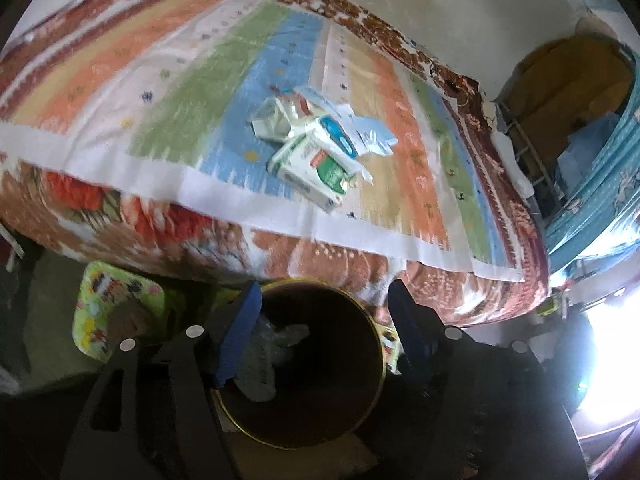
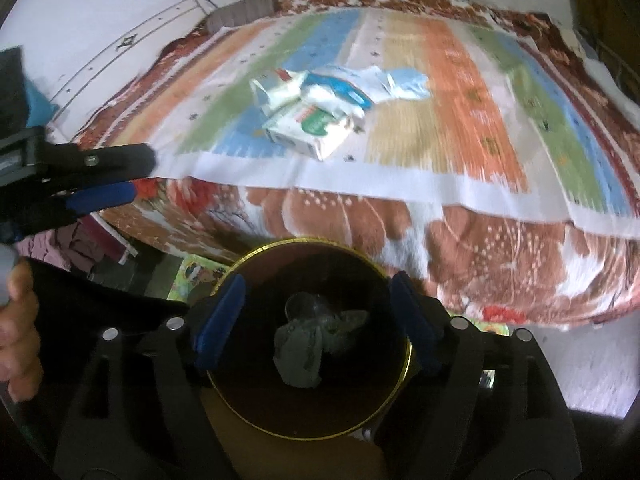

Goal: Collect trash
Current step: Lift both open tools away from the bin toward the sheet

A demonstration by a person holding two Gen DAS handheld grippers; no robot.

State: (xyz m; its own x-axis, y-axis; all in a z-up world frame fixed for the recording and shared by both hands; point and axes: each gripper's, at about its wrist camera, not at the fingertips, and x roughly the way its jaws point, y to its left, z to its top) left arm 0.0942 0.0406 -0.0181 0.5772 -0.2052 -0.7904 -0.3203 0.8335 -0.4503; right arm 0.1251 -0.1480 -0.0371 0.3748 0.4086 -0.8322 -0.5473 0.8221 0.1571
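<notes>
Broadly, both views are filled by a bed (image 1: 360,32) covered with a floral blanket (image 2: 460,248) and a striped cloth (image 1: 168,92), all smeared by motion blur. Below its near edge a dark round bin (image 2: 406,354) with a brass-coloured rim is seen from above; its lower part is hidden behind the gripper bodies. Crumpled grey trash (image 2: 304,352) is made out inside it, its kind not readable. On the striped cloth, well apart from the bin, a heap of empty cartons and wrappers (image 1: 316,144) is left lying; their print cannot be read. The left gripper (image 1: 322,332) and the right gripper (image 2: 316,324) are each held over the bin mouth, jaws spread wide with nothing between them. A hand (image 2: 18,328) is cut off at the right-wrist view's left edge.
</notes>
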